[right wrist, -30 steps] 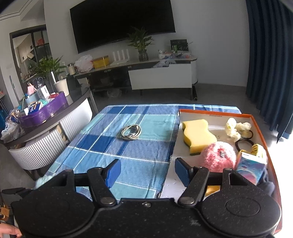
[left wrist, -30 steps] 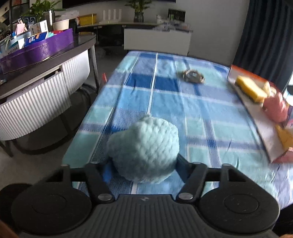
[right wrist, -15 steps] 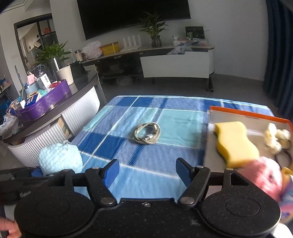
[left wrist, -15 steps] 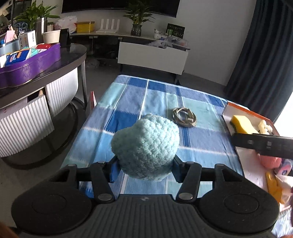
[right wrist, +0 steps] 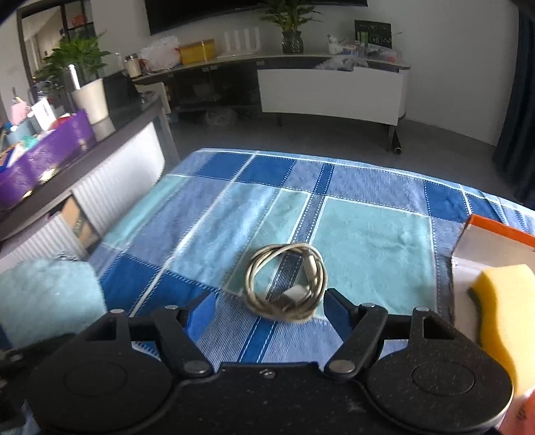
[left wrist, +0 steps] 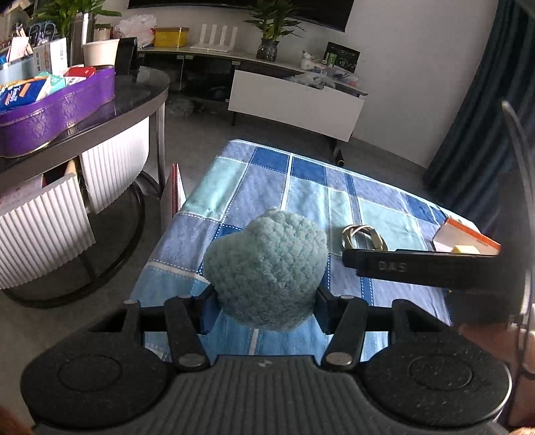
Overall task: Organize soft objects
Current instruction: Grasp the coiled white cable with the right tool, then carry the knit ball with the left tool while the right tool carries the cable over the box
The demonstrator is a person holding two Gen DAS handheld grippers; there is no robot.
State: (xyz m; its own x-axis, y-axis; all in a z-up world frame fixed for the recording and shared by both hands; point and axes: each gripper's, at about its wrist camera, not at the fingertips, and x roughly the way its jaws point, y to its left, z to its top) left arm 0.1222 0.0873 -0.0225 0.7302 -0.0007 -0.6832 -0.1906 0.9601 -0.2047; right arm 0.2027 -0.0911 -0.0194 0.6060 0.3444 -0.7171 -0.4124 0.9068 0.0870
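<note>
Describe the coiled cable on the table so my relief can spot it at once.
Find the blue checked tablecloth; left of the orange-rimmed tray holding the yellow sponge, just ahead of the right gripper, lies the cable. It is the only pale looped cord, lying flat on the cloth.

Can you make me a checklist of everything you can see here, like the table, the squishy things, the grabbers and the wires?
Surface: table under a blue checked cloth.
Job's things: fluffy light-blue ball lifted off the cloth; yellow sponge in the orange-edged tray at the right.
Clutter: nothing seen loose on the cloth besides the cable.
Grippers: left gripper shut on the ball; right gripper with jaws opening, empty, close to the cable.
Cables: coiled white cable flat on the cloth.
Surroundings: dark side table with a purple box, TV bench with a plant, dark curtain.
</note>
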